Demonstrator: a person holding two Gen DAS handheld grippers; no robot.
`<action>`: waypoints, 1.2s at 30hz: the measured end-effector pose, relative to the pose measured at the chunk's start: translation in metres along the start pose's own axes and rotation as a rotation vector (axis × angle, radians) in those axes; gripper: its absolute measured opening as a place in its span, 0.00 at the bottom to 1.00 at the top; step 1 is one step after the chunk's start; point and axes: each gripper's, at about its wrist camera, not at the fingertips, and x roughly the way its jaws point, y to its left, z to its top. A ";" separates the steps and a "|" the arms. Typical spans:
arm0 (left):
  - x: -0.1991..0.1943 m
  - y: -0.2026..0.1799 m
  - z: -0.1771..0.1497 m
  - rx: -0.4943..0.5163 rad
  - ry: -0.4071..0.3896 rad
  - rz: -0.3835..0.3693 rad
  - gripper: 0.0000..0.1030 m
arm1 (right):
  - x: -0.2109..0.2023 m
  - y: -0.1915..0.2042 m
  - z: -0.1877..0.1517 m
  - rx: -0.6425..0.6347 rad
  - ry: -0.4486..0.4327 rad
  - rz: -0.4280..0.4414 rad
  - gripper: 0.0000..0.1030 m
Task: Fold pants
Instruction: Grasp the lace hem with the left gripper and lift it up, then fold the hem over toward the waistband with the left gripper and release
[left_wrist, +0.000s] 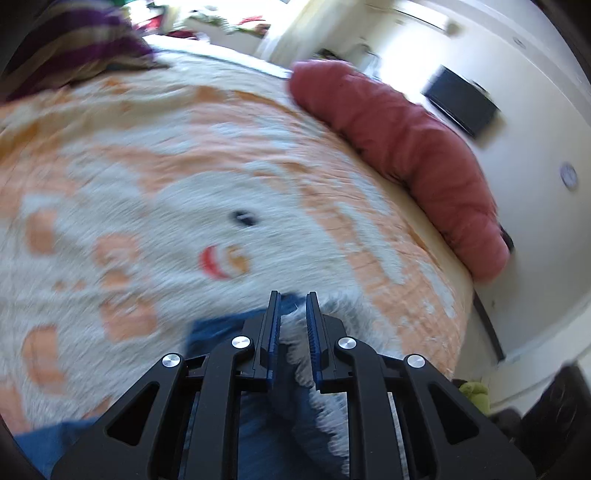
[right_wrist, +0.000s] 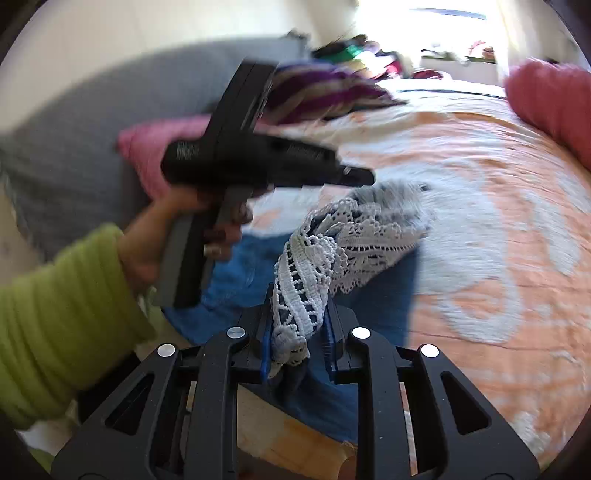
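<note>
orange-white bedspread | red bolster | striped cloth | pink pillow

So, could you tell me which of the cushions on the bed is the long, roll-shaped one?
The dark red bolster along the bed's edge near the wall: it is a long, stuffed roll. The pink pillow behind the left gripper is flatter.

Bedspread wide open ahead; red bolster blocks far edge, striped cloth in corner

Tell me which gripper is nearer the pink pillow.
Left. The left gripper is by the pink pillow; the right gripper sits farther to its right, clamping the pants' lace hem.
</note>
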 end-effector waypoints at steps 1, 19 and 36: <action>-0.008 0.014 -0.004 -0.035 -0.010 0.022 0.13 | 0.012 0.009 -0.001 -0.037 0.023 -0.010 0.15; -0.075 0.088 -0.049 -0.335 -0.095 0.037 0.33 | 0.009 0.061 -0.005 -0.231 -0.013 0.070 0.63; -0.013 0.065 -0.047 -0.313 0.039 0.172 0.19 | 0.090 -0.127 0.066 0.166 0.162 -0.089 0.65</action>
